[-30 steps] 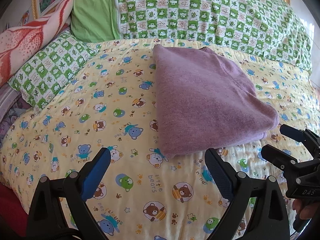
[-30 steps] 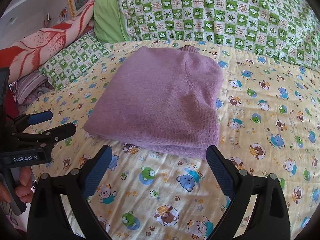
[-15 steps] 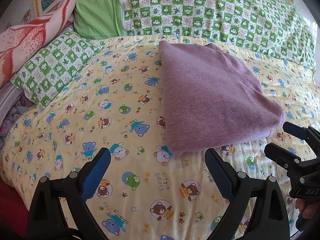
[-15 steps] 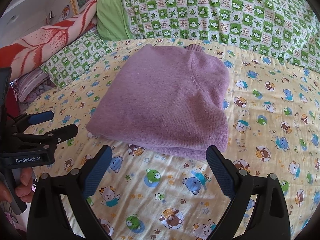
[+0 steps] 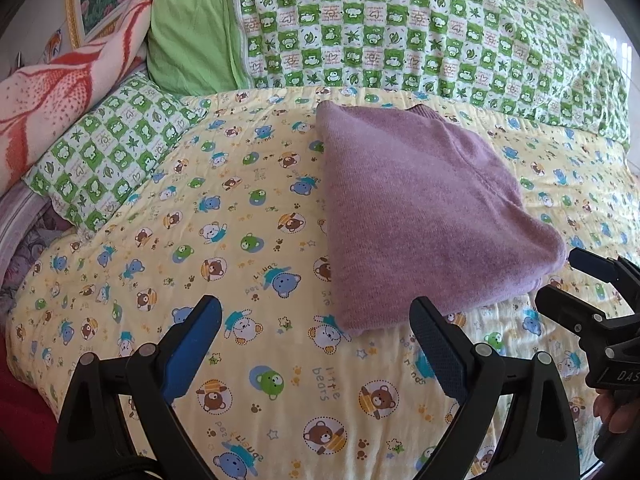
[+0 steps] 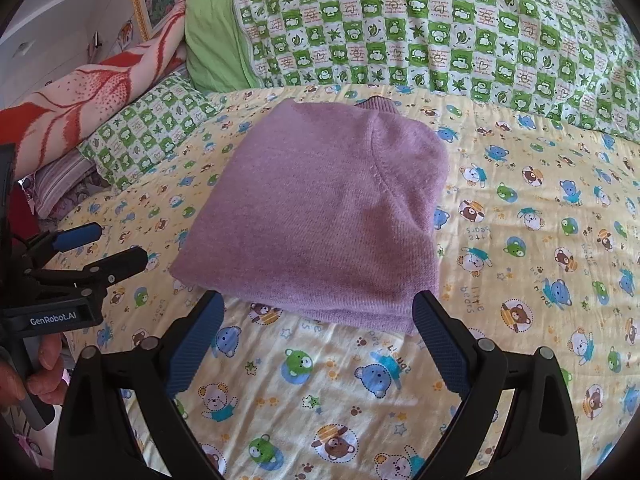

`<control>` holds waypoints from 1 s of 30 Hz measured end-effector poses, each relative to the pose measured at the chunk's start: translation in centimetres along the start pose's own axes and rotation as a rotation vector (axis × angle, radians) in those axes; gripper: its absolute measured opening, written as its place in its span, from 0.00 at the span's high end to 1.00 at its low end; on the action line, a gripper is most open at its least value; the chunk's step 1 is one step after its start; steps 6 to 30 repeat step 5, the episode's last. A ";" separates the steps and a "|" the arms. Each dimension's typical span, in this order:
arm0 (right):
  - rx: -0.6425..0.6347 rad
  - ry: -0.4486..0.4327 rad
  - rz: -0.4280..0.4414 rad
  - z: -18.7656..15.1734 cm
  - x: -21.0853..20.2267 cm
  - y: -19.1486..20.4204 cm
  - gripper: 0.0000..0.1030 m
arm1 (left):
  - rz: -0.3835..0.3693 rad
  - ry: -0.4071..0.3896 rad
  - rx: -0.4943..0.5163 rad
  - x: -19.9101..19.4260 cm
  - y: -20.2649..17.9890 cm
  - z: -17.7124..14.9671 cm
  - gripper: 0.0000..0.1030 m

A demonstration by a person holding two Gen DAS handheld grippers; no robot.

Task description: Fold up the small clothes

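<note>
over the last second both wide-open, empty grippers, left gripper [image 5: 316, 344] and right gripper [image 6: 318, 338], have crept toward the near edge of the folded purple sweater [image 6: 320, 216] on the bear-print quilt [image 6: 520, 240], suggesting another fold.

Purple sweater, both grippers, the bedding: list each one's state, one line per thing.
purple sweater: folded into a compact stack, lying flat on the quilt, untouched.
left gripper: open, empty, held short of the sweater's near corner.
right gripper: open, empty, just short of the sweater's near edge.
bear-print quilt: spread over the bed, lightly wrinkled.
green checked pillow: lying at the quilt's left edge.
</note>
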State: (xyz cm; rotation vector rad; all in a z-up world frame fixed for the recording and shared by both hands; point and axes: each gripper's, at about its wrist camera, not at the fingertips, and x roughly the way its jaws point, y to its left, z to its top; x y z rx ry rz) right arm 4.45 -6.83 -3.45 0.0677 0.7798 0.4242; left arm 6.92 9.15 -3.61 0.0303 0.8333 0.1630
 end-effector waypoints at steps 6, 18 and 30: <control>0.005 0.001 -0.011 0.3 -0.1 -0.5 0.08 | -0.016 0.023 -0.017 0.4 0.1 0.5 0.07; 0.005 0.001 -0.011 0.3 -0.1 -0.5 0.08 | -0.016 0.023 -0.017 0.4 0.1 0.5 0.07; 0.005 0.001 -0.011 0.3 -0.1 -0.5 0.08 | -0.016 0.023 -0.017 0.4 0.1 0.5 0.07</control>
